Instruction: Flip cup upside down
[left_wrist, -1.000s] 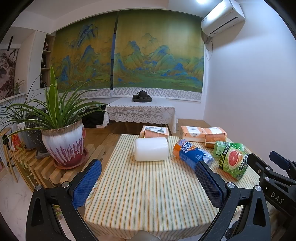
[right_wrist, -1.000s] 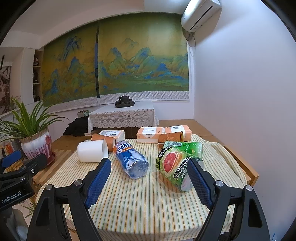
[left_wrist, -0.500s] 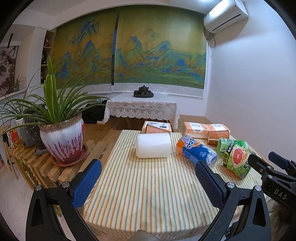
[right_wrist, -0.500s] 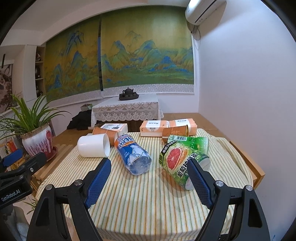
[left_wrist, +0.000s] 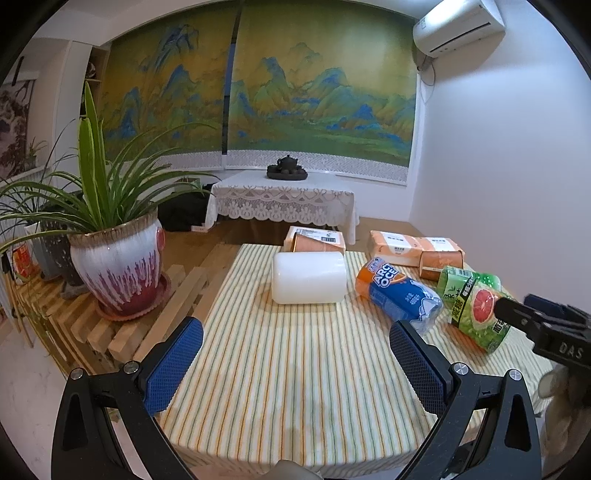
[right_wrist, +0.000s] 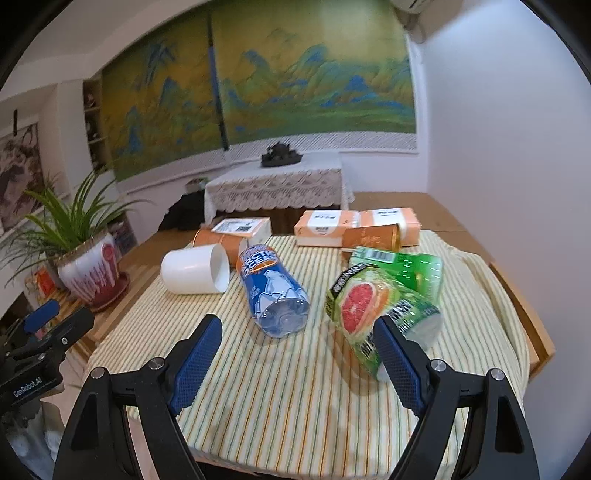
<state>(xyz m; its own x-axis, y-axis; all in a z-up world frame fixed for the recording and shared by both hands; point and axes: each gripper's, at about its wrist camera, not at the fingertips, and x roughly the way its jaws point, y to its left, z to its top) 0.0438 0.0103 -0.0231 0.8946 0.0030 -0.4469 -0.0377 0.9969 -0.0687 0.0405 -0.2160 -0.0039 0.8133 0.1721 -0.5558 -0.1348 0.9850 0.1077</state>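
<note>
A white cup (left_wrist: 308, 277) lies on its side on the striped tablecloth (left_wrist: 288, 365), at the far left of the table. In the right wrist view the cup (right_wrist: 195, 274) shows its open mouth facing right. My left gripper (left_wrist: 295, 363) is open and empty, held above the near part of the table, short of the cup. My right gripper (right_wrist: 299, 356) is open and empty, near the table's front, facing the bottles. The right gripper's tip also shows in the left wrist view (left_wrist: 543, 325).
A blue and orange bottle (right_wrist: 271, 291) and a green grapefruit bottle (right_wrist: 376, 310) lie right of the cup. Orange boxes (right_wrist: 354, 227) and brown cups lie at the table's back. A potted plant (left_wrist: 114, 258) stands on a slatted bench to the left.
Both grippers have moved forward toward the table; the cup and bottles appear larger. The right wrist view has tilted down and to the left. Nothing on the table moved.
</note>
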